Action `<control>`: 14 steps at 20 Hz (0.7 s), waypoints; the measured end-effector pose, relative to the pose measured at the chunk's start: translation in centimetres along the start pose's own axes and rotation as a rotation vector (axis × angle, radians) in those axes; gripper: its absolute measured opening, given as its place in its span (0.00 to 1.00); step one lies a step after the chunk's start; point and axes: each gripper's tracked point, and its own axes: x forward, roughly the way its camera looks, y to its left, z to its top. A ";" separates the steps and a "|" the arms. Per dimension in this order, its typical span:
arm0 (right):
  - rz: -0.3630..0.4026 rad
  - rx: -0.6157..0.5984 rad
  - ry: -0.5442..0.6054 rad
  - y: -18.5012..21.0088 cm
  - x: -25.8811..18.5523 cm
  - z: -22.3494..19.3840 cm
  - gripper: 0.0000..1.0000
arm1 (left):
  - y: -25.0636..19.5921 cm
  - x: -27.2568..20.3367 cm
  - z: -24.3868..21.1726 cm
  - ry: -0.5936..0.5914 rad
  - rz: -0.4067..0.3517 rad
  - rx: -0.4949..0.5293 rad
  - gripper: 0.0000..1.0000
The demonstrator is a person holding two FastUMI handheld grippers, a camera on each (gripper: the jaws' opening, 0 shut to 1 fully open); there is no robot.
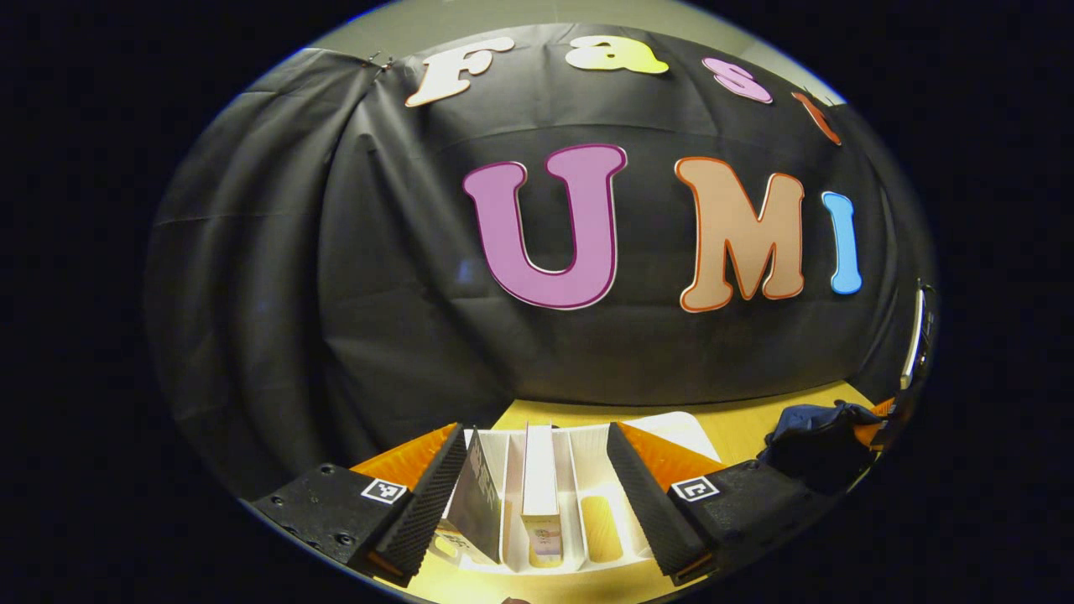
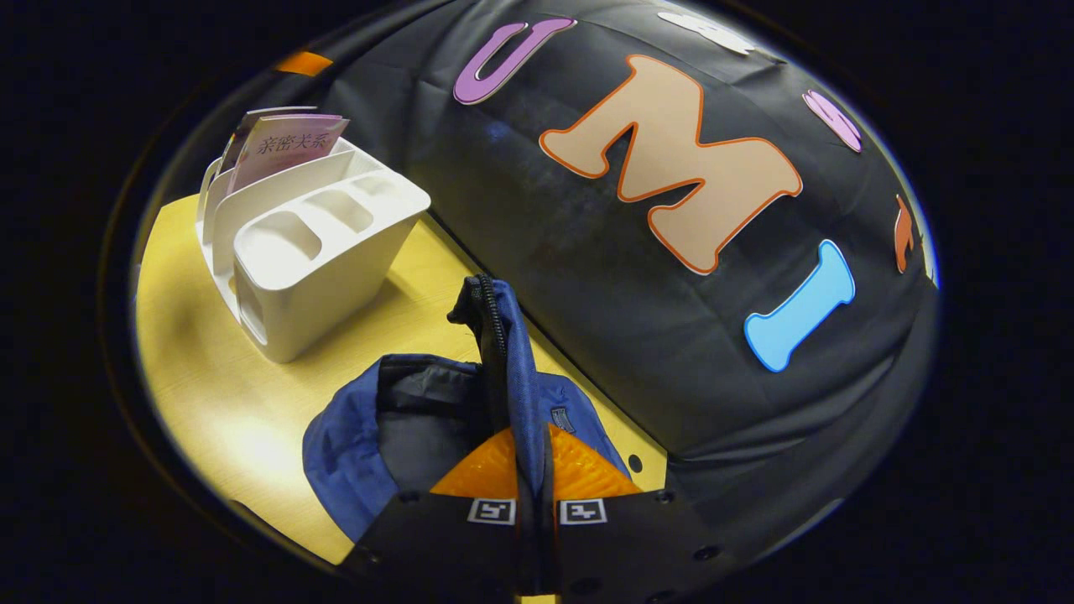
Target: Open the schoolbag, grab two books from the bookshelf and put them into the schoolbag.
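**Bag flap held; books in shelf**

Right gripper (image 2: 534,482) jaws clamped on the blue schoolbag (image 2: 352,445) flap, beside the white bookshelf (image 2: 310,243). Left gripper (image 1: 537,495) jaws apart above the bookshelf, straddling two upright books (image 1: 539,482).

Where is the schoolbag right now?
In the right gripper view the schoolbag lies on the yellow table, near the white bookshelf, its flap pinched by the right gripper.

Bare yellow table (image 2: 252,419) between white bookshelf (image 2: 319,277) and schoolbag (image 2: 352,436); booth wall (image 2: 629,335) close behind both.
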 end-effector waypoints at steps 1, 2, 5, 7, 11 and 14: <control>0.001 -0.002 0.000 -0.1 -0.1 0.0 0.05 | -0.1 0.5 -0.1 0.015 -0.019 0.004 0.98; 0.000 -0.004 0.001 -0.1 -0.1 0.0 0.05 | -0.3 1.0 -0.2 0.031 -0.039 0.005 0.98; -0.002 -0.003 0.002 -0.4 -0.2 0.0 0.05 | -0.8 2.7 -1.7 0.099 -0.094 -0.015 1.00; -0.003 0.003 0.006 -0.7 -0.3 -0.1 0.05 | -0.7 3.8 -2.9 0.169 -0.108 -0.004 0.98; -0.007 0.007 0.013 -1.2 -0.2 -0.3 0.05 | -0.4 5.7 -4.7 0.295 -0.132 0.009 0.99; -0.007 0.001 0.017 -1.1 -0.2 -0.4 0.05 | -0.2 7.1 -5.9 0.386 -0.153 0.004 0.98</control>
